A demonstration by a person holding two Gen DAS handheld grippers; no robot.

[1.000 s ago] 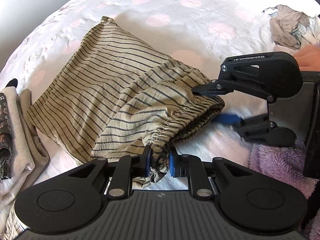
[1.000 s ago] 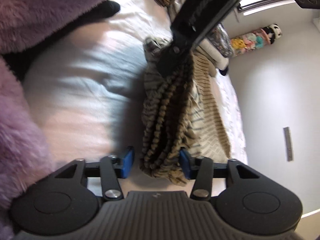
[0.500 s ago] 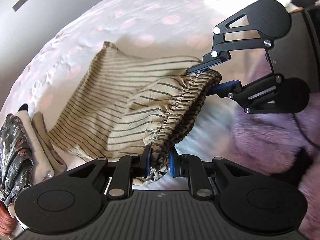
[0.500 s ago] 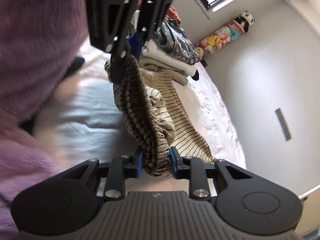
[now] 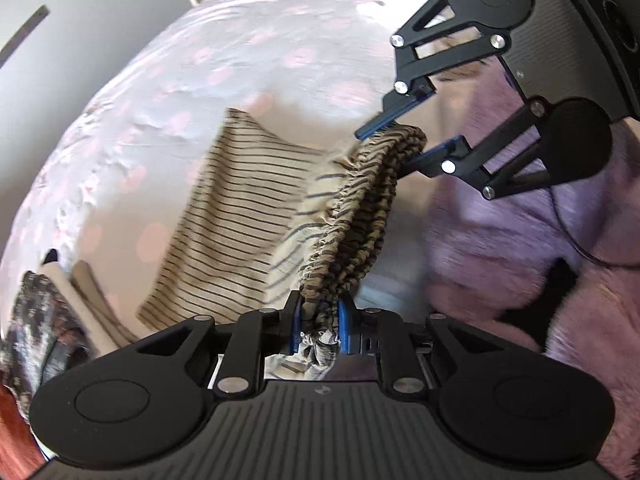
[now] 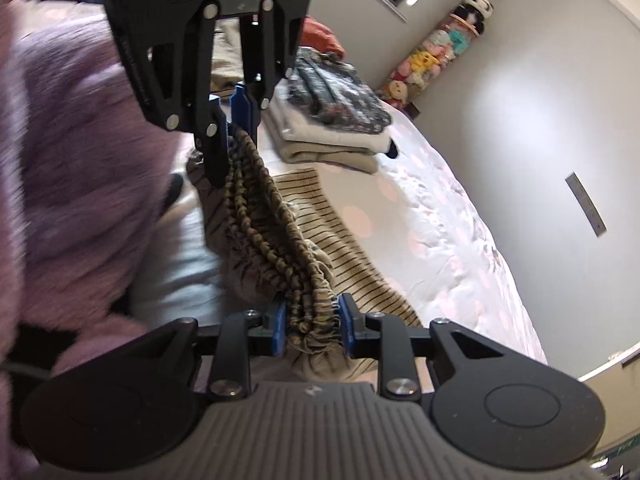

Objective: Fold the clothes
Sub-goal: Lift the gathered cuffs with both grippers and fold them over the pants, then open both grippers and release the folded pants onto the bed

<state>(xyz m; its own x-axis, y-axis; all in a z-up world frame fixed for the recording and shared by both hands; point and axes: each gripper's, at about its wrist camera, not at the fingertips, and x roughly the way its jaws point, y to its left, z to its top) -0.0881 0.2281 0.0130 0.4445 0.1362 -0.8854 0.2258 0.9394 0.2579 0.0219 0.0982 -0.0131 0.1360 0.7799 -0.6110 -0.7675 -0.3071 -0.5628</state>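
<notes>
A beige garment with thin dark stripes (image 5: 240,208) hangs above the bed, held by its gathered elastic waistband (image 5: 352,224). My left gripper (image 5: 318,324) is shut on one end of the waistband. My right gripper (image 6: 312,330) is shut on the other end. In the left wrist view the right gripper (image 5: 404,140) shows up to the right, clamped on the band. In the right wrist view the left gripper (image 6: 230,128) shows at the top, clamped on the band (image 6: 272,236). The garment's lower part (image 6: 352,276) trails onto the bed.
The bed has a white cover with pink dots (image 5: 200,80). A stack of folded clothes (image 6: 332,120) lies on it, also at the left edge in the left wrist view (image 5: 44,312). A purple fluffy sleeve (image 5: 520,248) is at the right. Plush toys (image 6: 436,52) stand by the wall.
My right gripper closed on the waistband. Both grippers then rose with the garment, lifting it off the bed so it hangs, and the waistband stretched between them.
</notes>
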